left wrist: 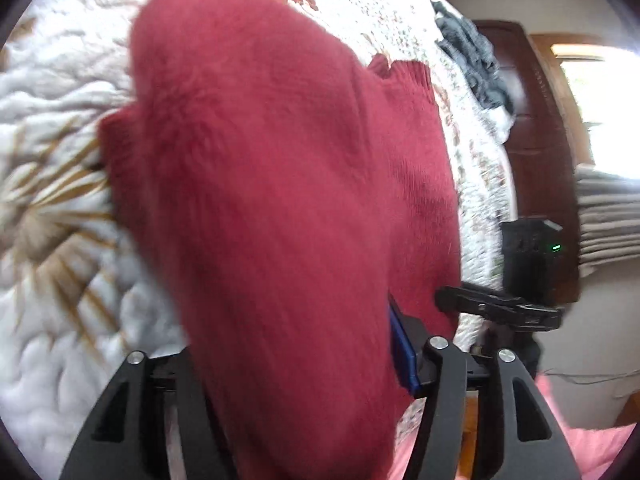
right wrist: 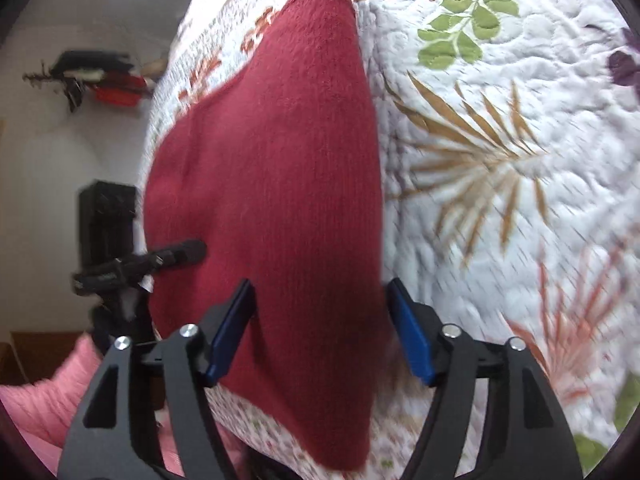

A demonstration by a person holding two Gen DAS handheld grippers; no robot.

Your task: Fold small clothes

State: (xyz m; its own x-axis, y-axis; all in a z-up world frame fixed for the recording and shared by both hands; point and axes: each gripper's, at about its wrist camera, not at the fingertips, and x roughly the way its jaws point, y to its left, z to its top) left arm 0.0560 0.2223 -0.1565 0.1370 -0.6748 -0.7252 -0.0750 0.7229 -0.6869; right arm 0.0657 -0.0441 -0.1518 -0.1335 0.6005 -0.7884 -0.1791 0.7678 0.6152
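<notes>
Knitwear fills both views: a red sweater (right wrist: 280, 184) is spread on a quilted bedspread (right wrist: 500, 160) with leaf prints. In the right wrist view the right tool (right wrist: 320, 328) is seen with its blue pads (right wrist: 412, 336) held wide apart, the sweater's lower part lying between them, ungripped; the ribbed cuff of a sleeve is shown at the top. In the left wrist view a raised fold of the sweater (left wrist: 280, 220) is pinched by the left tool (left wrist: 320, 380); only one blue pad (left wrist: 402, 352) is visible beside the cloth. Grey fabric (left wrist: 472, 60) near the bed's far edge and dark wooden furniture (left wrist: 532, 152) are shown only there. A black device on a stand (right wrist: 106, 240) appears in both views.
</notes>
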